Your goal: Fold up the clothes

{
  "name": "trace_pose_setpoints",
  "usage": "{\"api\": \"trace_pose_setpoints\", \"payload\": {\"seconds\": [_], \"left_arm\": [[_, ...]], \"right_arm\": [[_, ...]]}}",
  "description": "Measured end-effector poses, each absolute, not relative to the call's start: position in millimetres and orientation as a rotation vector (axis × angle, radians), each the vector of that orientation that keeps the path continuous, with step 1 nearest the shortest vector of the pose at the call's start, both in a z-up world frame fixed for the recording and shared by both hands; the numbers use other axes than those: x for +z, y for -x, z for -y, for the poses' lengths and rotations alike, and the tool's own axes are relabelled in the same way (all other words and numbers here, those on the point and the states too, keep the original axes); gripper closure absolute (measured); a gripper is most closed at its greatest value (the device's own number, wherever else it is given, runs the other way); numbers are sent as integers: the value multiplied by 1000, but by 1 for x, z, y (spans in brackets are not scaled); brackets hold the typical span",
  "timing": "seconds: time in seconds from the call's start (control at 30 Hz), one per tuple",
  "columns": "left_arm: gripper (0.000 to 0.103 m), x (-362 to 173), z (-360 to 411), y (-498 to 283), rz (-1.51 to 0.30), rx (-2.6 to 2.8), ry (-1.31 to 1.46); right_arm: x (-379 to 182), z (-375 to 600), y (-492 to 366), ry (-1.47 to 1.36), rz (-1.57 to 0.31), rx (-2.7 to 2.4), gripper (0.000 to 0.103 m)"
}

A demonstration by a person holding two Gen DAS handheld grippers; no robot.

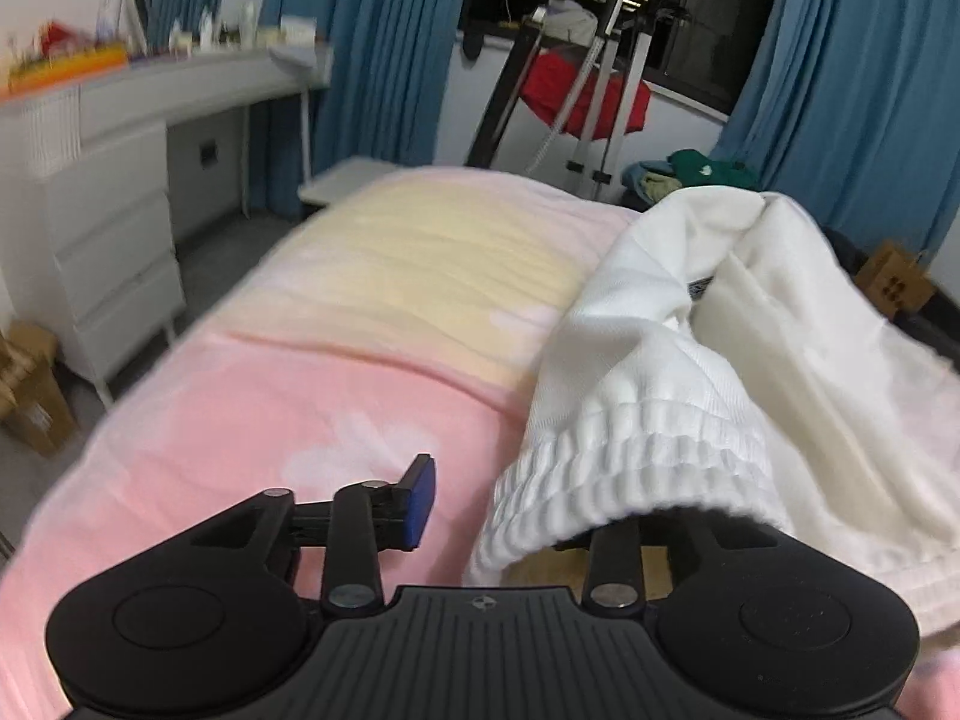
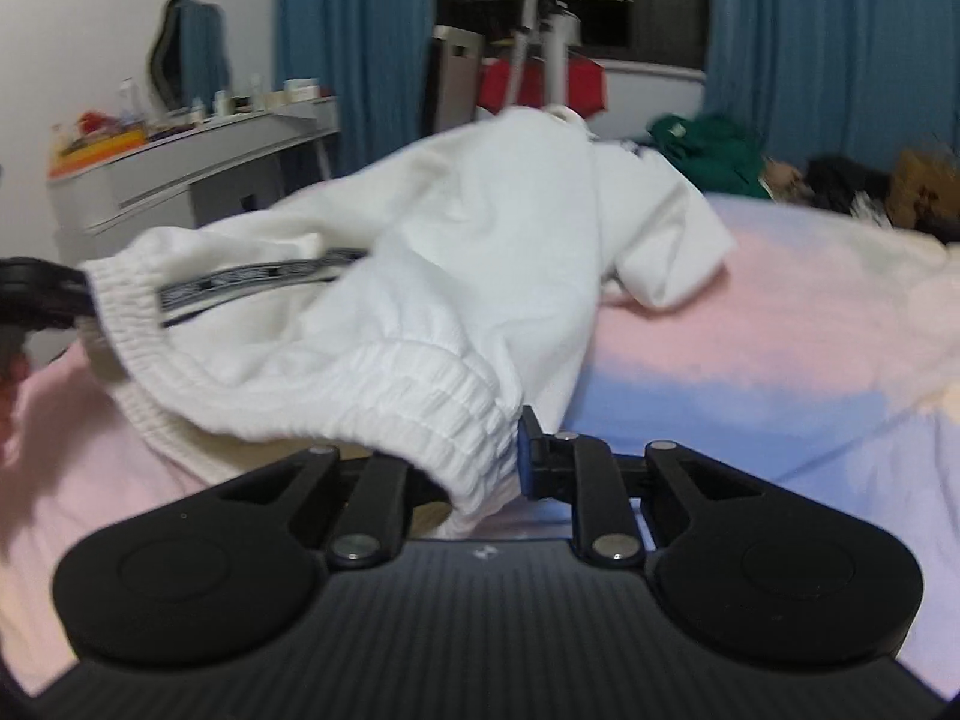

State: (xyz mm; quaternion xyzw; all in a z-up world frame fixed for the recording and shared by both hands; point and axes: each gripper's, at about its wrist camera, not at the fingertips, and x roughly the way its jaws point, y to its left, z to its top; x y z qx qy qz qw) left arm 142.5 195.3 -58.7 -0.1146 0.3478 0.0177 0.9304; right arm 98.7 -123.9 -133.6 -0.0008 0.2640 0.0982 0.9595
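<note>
White shorts (image 1: 660, 330) with a ribbed elastic waistband (image 1: 630, 450) hang lifted over the pink bedcover (image 1: 270, 420). My left gripper (image 1: 480, 504) has its jaws apart. Its blue left pad (image 1: 420, 498) is bare, with bedcover showing between it and the cloth. The waistband drapes over its right finger and hides it. In the right wrist view, my right gripper (image 2: 483, 462) is shut on the other side of the waistband (image 2: 420, 414). The cloth presses against the blue right pad (image 2: 528, 456) and covers the left finger. The left gripper (image 2: 36, 294) meets the shorts (image 2: 480, 228) at far left.
A white desk with drawers (image 1: 108, 228) and cardboard boxes (image 1: 30, 390) stand left of the bed. A drying rack with red cloth (image 1: 588, 96) stands at the window behind. Green clothes (image 2: 708, 150) and dark furry items (image 2: 870, 186) lie at the bed's far end.
</note>
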Motion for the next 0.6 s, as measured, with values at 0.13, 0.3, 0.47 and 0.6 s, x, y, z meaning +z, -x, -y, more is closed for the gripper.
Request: {"api": "trace_pose_setpoints", "payload": {"seconds": [0.13, 0.3, 0.47, 0.6], "left_arm": [[47, -51, -204, -129, -739, 15, 264], [33, -26, -203, -99, -665, -42, 221], [19, -3, -199, -66, -528, -105, 192], [12, 5, -192, -64, -459, -153, 193]], "right_arm": [[-133, 127, -97, -17, -526, 191, 85], [-131, 127, -92, -16, -524, 196, 85], [-134, 126, -91, -23, -539, 188, 85], [-136, 127, -92, -33, -546, 188, 85]]}}
